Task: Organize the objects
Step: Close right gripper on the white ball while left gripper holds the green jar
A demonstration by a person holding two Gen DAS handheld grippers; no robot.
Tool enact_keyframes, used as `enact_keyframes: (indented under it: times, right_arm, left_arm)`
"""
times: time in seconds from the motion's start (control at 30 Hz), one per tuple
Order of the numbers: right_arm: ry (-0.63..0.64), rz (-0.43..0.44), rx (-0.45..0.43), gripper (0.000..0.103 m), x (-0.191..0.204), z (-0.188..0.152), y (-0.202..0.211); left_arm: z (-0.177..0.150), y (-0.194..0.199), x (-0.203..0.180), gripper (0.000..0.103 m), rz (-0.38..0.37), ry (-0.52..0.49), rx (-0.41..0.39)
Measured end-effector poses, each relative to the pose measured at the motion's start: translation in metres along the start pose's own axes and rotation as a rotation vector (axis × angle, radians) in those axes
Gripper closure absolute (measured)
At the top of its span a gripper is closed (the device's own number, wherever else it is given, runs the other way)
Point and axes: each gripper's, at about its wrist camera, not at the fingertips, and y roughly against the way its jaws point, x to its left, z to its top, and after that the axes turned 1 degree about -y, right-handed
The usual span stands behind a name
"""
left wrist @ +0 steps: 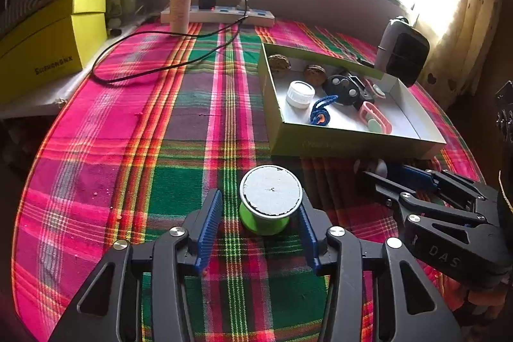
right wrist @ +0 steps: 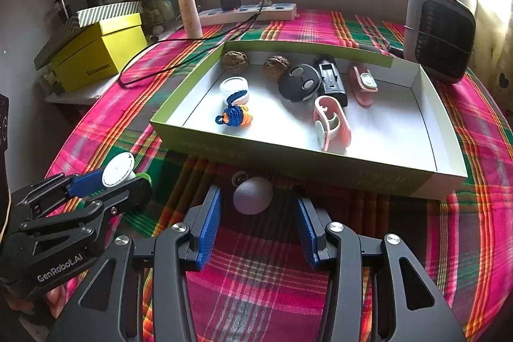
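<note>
A green spool [left wrist: 271,197] with a white top stands upright on the plaid cloth, between the blue pads of my left gripper [left wrist: 260,197]. The right pad is at the spool's side and the left pad stands a little off it, so the gripper is open. From the right wrist view the same spool [right wrist: 118,170] shows between the left gripper's [right wrist: 112,181] fingers. A small white ball [right wrist: 253,194] lies between the pads of my open right gripper [right wrist: 258,193], touching neither. Just beyond it is the shallow green box [right wrist: 288,156], white inside.
The box [left wrist: 352,146] holds two walnuts, a white jar, a blue knitted piece, a black disc and pink clips. A dark heater [right wrist: 439,34] stands at the back right. A yellow box [left wrist: 48,53], a tube, a power strip [left wrist: 224,15] and a black cable lie at the back left.
</note>
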Motion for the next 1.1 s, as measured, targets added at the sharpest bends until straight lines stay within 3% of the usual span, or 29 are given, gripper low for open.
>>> enact_keyframes:
  times: [0.2,0.4,1.1]
  right_arm:
    - [-0.009,0.000,-0.002,0.069,-0.0014,0.0002,0.0003]
    - [-0.008,0.004,-0.001,0.079,-0.0004,-0.0009,0.0006]
    - [-0.019,0.014,-0.006,0.080,-0.0007,-0.0036,0.0036]
  left_arm:
    - [0.0001,0.0004,0.0032,0.071,0.007,0.016,-0.003]
    - [-0.0002,0.0001,0.0035,0.074,0.002,0.018,-0.004]
    - [-0.0015,0.0024,0.0042,0.077,-0.004,0.029,-0.016]
